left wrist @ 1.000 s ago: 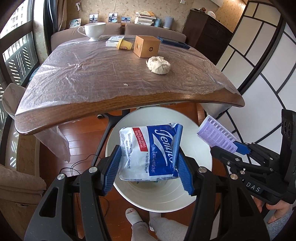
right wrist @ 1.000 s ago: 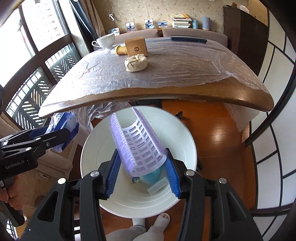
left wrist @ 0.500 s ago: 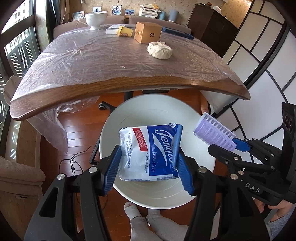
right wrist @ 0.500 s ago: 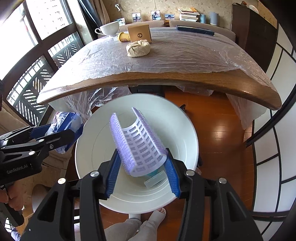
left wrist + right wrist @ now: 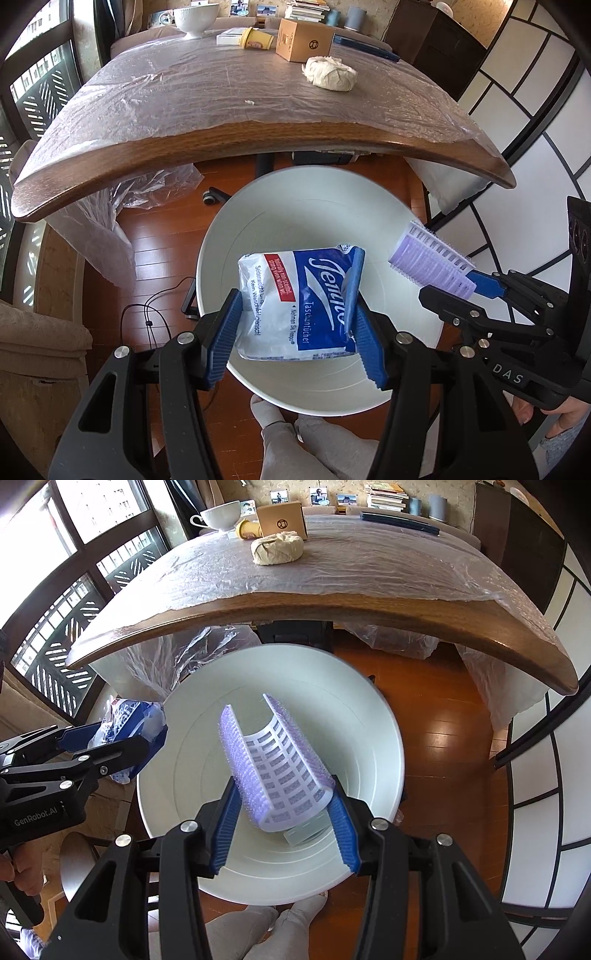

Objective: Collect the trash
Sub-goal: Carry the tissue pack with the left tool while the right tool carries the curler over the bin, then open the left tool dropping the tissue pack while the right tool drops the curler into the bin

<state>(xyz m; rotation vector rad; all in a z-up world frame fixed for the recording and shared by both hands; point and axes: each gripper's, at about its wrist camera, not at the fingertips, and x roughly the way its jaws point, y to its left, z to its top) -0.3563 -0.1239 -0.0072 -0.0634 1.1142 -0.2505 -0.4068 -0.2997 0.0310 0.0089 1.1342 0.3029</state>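
The blue-and-white tissue pack is clamped between the blue pads of the left tool, hanging over the open mouth of the white bin, which stands on the wooden floor just in front of the tabletop's near edge. In the left wrist view the pack sits at the centre, with the bin's rim ringing it from 9 o'clock round to 3 o'clock. The right tool is clenched on a purple hair roller, its open lattice side turned toward the camera, also held over the bin; beneath it, at about 5 o'clock inside the bin, a pale flat piece of rubbish lies on the bottom, though what it is cannot be told. Each tool shows in the other's view: the right one with its roller at 3 o'clock in the left wrist view, the left one with its pack at 9 o'clock in the right wrist view, so the two hang side by side, apart. On the tabletop, covered with a crinkled clear plastic sheet, a crumpled wad of paper lies at 12 o'clock, with a cardboard box just behind it, a yellow cup on its side and a white cup farther back. The person's grey-socked feet stand at 6 o'clock beside the bin.
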